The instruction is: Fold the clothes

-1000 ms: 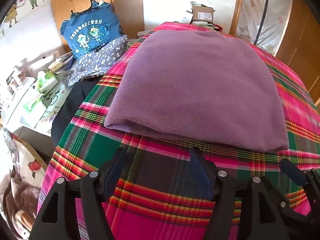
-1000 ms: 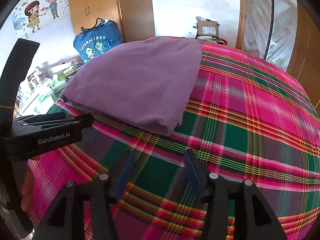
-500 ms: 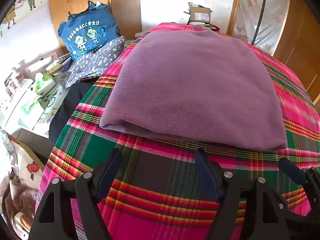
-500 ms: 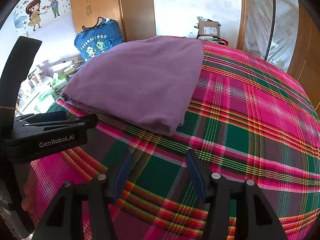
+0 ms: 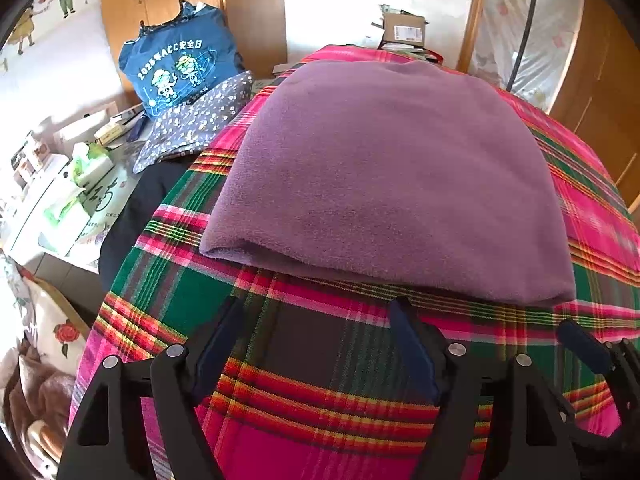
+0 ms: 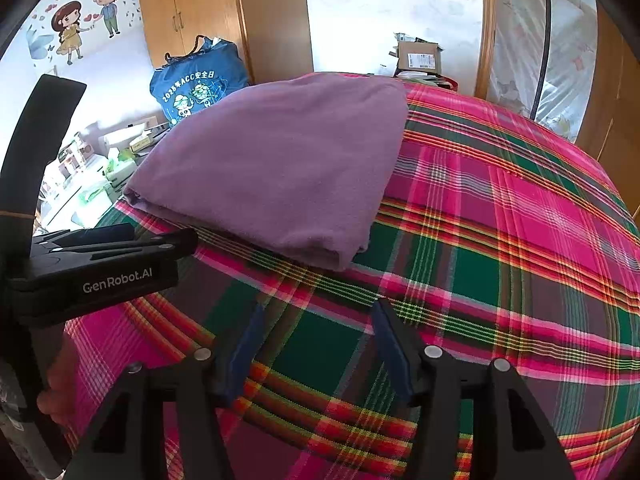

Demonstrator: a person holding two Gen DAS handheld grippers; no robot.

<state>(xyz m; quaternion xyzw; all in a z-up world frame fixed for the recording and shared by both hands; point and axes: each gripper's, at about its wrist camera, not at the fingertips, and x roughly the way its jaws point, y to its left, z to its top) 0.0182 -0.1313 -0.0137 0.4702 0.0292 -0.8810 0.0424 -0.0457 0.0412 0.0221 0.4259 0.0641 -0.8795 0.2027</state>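
Two grippers sit low in my feeds, both with jaws spread apart and nothing between them; my left gripper hangs over the plaid bedspread just short of the near edge of the purple garment; my right gripper hovers over bare plaid too, with the garment's near right corner at about 12 o'clock from its tips, near but not touching.

In the left wrist view the garment lies folded flat on the bed, filling the frame from 10 o'clock round to 2 o'clock, its rolled fold edge facing me; in the right wrist view the same garment sits at 11 o'clock, leaving the bedspread bare from 1 to 5 o'clock; the left gripper's body, marked GenRobot.AI, shows at 9 o'clock there, and one blue pad of the right gripper shows at 4 o'clock in the left view.

Beyond the bed at 10 o'clock I see a blue tote bag against wooden cabinets, a dotted navy cloth draped below it, and a cardboard box at 12 o'clock.
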